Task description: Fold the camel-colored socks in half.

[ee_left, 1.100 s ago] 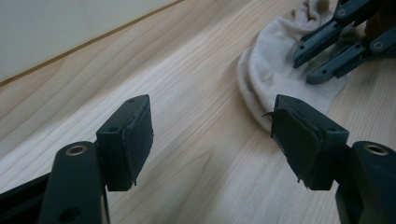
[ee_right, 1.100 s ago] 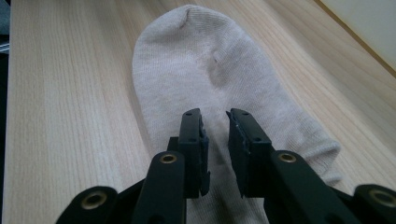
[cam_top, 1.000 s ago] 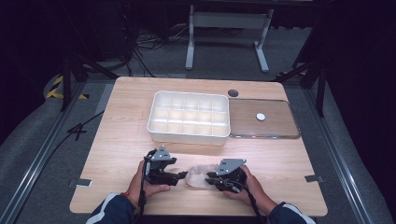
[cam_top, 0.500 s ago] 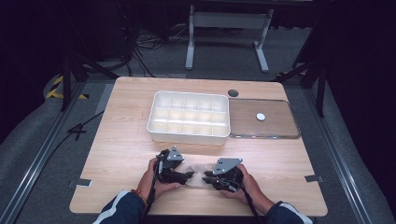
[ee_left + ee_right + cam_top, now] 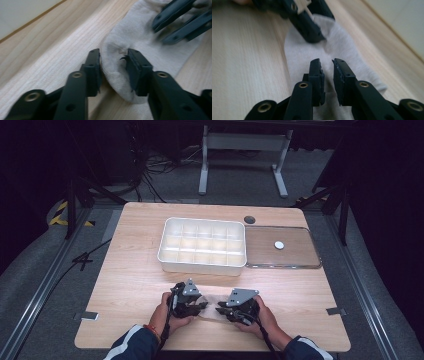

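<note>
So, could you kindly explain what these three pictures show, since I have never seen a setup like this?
There is no robot arm here. A person sits at a wooden table and holds a hand-held two-jaw tool in each hand. The wide picture comes from a fixed camera above the table. The two close pictures come from cameras riding on the tools, each looking along its own black jaws.

On the table lie a pale grey sock, a white compartment tray and, beside it, a clear lid.

The left tool has just been closing its jaws and now pinches a bulging fold of the sock. The right tool rests on the sock's other end, jaws nearly together; whether it grips cloth I cannot tell.
</note>
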Available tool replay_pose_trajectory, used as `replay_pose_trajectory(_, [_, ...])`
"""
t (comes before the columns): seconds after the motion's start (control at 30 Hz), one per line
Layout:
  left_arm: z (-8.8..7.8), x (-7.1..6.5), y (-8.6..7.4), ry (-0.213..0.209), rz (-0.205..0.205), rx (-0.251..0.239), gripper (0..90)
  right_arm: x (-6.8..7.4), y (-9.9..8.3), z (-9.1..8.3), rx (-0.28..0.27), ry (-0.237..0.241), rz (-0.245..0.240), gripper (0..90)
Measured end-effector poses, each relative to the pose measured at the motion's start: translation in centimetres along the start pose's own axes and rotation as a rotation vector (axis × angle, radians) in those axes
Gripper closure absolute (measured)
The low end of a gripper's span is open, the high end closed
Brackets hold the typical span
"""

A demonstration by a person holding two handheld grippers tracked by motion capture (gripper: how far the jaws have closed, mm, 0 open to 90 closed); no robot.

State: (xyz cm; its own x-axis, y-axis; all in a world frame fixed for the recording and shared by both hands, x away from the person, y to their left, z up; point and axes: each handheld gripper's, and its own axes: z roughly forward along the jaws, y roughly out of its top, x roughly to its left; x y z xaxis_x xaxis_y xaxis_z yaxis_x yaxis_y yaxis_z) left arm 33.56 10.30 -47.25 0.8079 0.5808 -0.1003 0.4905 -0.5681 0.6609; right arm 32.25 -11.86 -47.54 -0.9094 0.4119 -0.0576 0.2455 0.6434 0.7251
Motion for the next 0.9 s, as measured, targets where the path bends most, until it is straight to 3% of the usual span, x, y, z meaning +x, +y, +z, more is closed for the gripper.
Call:
replay_pose_trajectory(0.03, [0.0,0.1,-0.1,-0.019,-0.014,-0.001,73.7,-0.2,0.1,0.1,-0.002,0.011,0.009,78.3])
replay_pose_trajectory(0.23, [-0.2,0.5,-0.3,-0.052,-0.044,-0.008,80.9,-0.4,0.4,0.4,0.011,0.019,0.004,78.8])
replay_pose_trajectory(0.57, [-1.4,-0.3,0.3,-0.042,0.007,-0.067,83.6,-0.9,1.2,1.0,0.028,0.030,0.025,79.9])
replay_pose_trajectory(0.7, [-1.9,-0.5,0.6,-0.060,0.012,-0.129,83.7,-1.0,1.7,1.4,0.036,0.034,0.018,82.0])
replay_pose_trajectory(0.9, [-2.0,-0.7,0.9,-0.071,-0.003,-0.153,83.8,-1.5,2.0,1.8,0.038,0.072,0.027,82.5])
